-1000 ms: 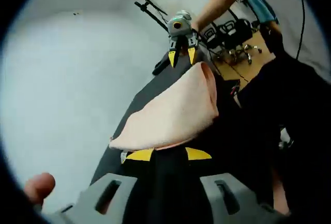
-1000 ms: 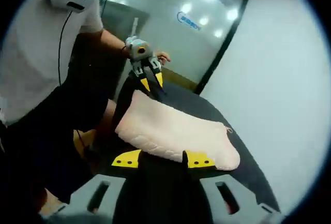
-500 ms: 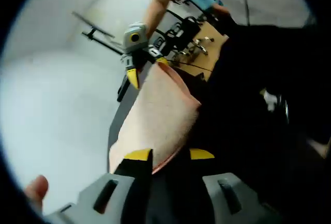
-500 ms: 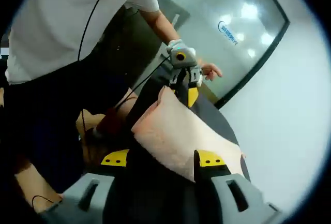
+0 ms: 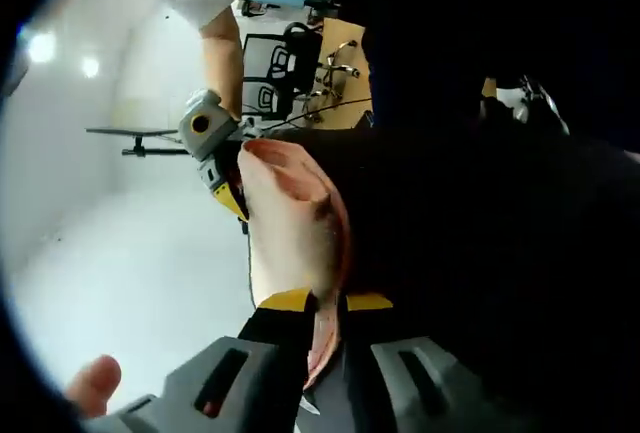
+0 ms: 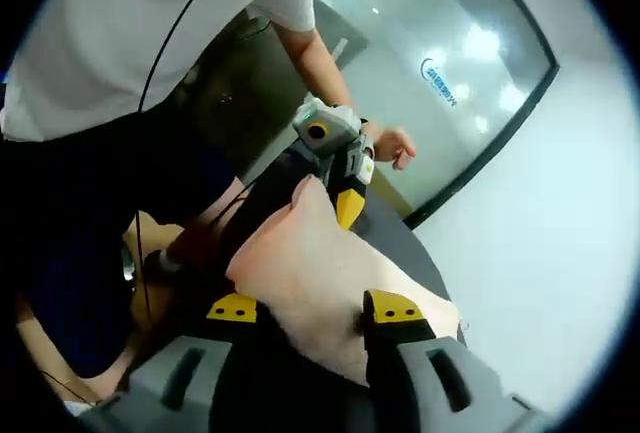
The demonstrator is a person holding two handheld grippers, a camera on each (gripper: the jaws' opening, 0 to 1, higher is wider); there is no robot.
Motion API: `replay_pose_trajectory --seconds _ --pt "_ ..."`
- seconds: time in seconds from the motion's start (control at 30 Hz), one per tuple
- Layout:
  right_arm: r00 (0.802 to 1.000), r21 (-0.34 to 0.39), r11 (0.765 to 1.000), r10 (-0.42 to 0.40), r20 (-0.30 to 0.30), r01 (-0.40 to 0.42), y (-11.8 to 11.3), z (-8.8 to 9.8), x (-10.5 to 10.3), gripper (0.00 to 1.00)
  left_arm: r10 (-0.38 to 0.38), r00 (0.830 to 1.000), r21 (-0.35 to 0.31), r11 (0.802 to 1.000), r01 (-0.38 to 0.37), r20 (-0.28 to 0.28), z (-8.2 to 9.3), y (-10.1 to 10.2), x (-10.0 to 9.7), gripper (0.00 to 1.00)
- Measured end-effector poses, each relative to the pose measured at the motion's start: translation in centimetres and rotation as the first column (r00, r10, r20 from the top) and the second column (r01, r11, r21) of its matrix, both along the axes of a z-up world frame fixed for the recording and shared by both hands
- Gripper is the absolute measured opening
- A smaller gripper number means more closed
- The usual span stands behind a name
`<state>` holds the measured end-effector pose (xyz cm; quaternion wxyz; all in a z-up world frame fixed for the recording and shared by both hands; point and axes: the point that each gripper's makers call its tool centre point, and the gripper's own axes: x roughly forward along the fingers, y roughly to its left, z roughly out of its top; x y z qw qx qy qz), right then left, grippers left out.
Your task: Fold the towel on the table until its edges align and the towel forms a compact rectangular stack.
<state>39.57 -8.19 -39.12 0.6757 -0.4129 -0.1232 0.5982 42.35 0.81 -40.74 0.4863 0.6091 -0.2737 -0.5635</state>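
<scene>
A pink towel (image 5: pixel 288 238) stretches in the air between my two grippers, seen nearly on edge in the left gripper view. My left gripper (image 5: pixel 327 301) is shut on its near end, and at the far end the right gripper (image 5: pixel 232 193) pinches the other corner. In the right gripper view the towel (image 6: pixel 310 263) runs from my right gripper (image 6: pixel 315 307), shut on it, up to the left gripper (image 6: pixel 345 198), whose yellow fingers clamp the far corner. Under the towel lies the black table (image 6: pixel 405 245).
The person in a white shirt (image 6: pixel 130 43) and dark trousers stands close on the left of the right gripper view. Office chairs (image 5: pixel 285 63) and a wooden floor lie beyond the table. A glass wall (image 6: pixel 440 63) is behind.
Both views have rolled and tilted with the hands. The towel, first seen broad and flat between the grippers, now shows on edge, and the opposite gripper looks nearer in each view.
</scene>
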Motion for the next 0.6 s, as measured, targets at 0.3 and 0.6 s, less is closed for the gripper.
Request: replay_pose_trajectory --seconds 0.3,0.6 --pt "0.988 0.070 0.997 -0.028 -0.149 0.039 -0.6 1.1 -0.7 0.07 0.138 0.894 -0.056 0.982 -0.178 -0.425 1.4 0.4 -0.9 0.03" --pt "0.895 0.171 0.983 0.022 -0.445 0.061 -0.5 4.2 -4.2 0.06 0.145 0.758 -0.063 0.969 -0.239 -0.636 4.3 0.2 -5.2 0.02"
